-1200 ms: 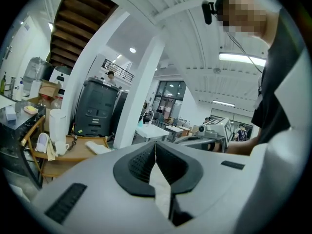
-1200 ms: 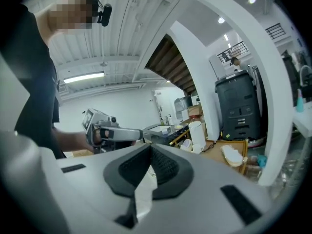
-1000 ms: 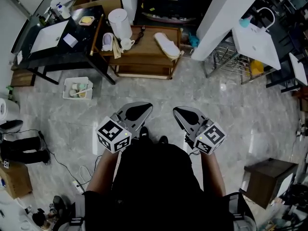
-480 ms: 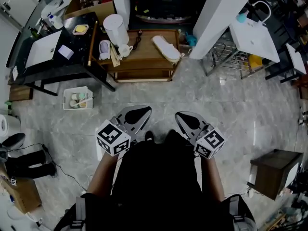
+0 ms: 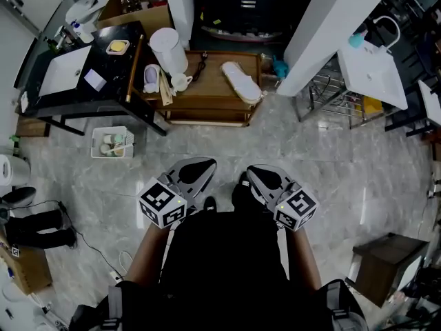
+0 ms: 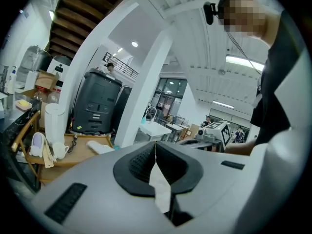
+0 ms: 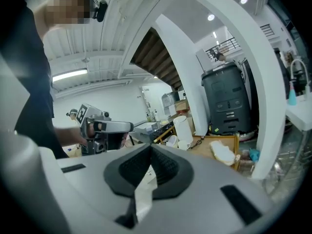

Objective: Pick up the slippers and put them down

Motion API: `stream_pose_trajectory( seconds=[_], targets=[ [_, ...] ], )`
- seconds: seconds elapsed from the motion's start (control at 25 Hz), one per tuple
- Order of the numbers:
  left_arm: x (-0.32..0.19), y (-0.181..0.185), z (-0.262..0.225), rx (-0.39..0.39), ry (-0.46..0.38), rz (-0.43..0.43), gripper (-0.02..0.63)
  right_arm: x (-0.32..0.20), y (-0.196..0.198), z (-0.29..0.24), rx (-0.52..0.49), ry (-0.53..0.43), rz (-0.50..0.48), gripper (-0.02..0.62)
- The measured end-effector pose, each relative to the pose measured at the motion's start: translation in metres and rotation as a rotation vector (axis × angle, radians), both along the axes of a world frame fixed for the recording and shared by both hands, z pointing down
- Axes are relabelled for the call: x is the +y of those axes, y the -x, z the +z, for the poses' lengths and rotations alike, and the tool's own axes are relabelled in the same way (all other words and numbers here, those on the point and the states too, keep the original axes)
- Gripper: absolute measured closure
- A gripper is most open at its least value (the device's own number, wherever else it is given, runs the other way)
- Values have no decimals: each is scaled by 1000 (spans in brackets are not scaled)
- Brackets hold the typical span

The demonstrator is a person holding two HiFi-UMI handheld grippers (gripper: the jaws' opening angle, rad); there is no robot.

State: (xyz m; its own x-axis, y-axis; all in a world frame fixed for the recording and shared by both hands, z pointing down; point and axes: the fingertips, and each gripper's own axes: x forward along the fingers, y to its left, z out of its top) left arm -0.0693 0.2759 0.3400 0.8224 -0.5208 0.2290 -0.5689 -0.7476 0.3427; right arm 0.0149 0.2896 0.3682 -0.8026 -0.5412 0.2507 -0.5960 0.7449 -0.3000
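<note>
Jaws together, left gripper (image 5: 204,164) beside right gripper (image 5: 256,172).

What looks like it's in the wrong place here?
A pale slipper lies up on the low wooden table, near a mug, instead of on the floor where shoes usually go. I can't see anything spilled or broken.

We see a low wooden table (image 5: 210,83) at twelve o'clock on the grey marble floor (image 5: 331,164). On its top, a pale slipper (image 5: 241,81) lies toward one o'clock. A white cup (image 5: 181,82) and a tall white cylinder (image 5: 169,49) (bin or jug, we cannot tell) stand toward eleven. A white basket (image 5: 112,142) sits on the floor at ten o'clock.
</note>
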Motion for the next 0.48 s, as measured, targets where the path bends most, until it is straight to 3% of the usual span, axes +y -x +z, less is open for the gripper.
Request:
stream_pose_trajectory(
  seconds=[0.28,0.48],
  targets=[
    [-48,-29,-6,-14,-12,-95,593,-60,-25,-2,0,-8,-108,586],
    [-70,-43,-6,-19,-7,-191,592,-87,-31,2,30,-3,-243,587]
  ],
)
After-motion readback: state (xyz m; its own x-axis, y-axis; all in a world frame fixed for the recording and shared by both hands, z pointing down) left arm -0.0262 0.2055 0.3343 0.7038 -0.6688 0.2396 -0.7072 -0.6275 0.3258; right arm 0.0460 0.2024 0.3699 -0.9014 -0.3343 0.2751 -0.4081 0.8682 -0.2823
